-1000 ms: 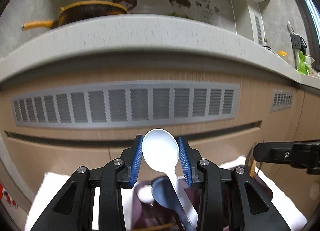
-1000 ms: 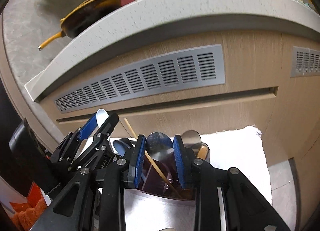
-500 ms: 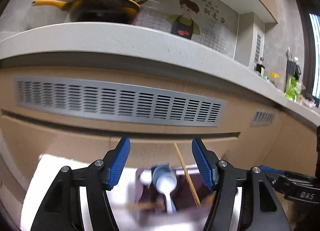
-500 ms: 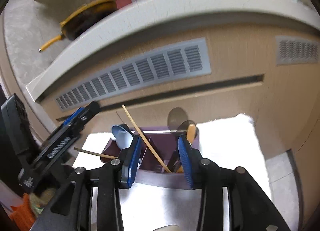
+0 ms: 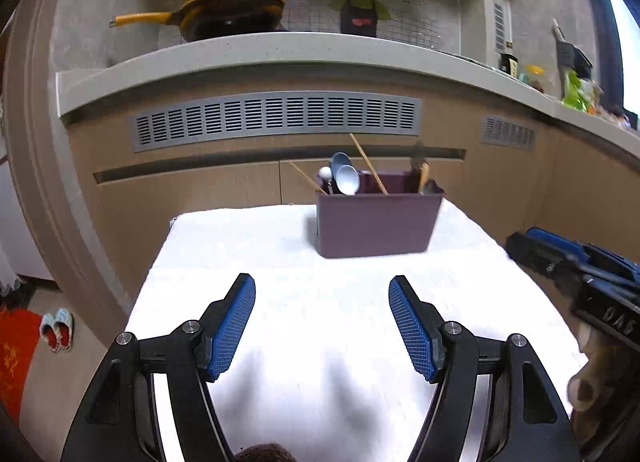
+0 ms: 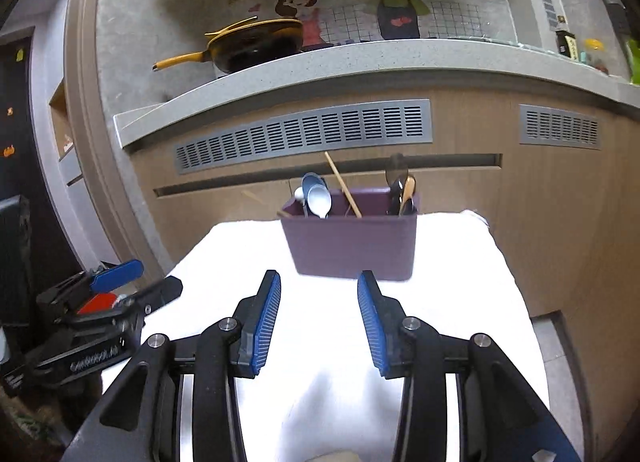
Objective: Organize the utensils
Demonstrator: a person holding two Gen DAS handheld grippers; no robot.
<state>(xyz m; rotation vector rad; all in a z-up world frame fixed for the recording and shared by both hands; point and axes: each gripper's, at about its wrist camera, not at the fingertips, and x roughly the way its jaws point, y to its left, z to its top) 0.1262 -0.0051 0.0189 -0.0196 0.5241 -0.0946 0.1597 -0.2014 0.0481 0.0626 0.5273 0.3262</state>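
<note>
On the left, the left gripper hangs over the white cloth on the bench with its jaws spread wide and empty. Ahead stands the purple caddy, and in its left compartment lean the pale spoons and a chopstick; darker spoons stand at its right end. These utensils look light, stiff and smooth, likely slippery, so pinching a handle just below the bowl seems surest. On the right, the right gripper is likewise parted, holding nothing
</note>
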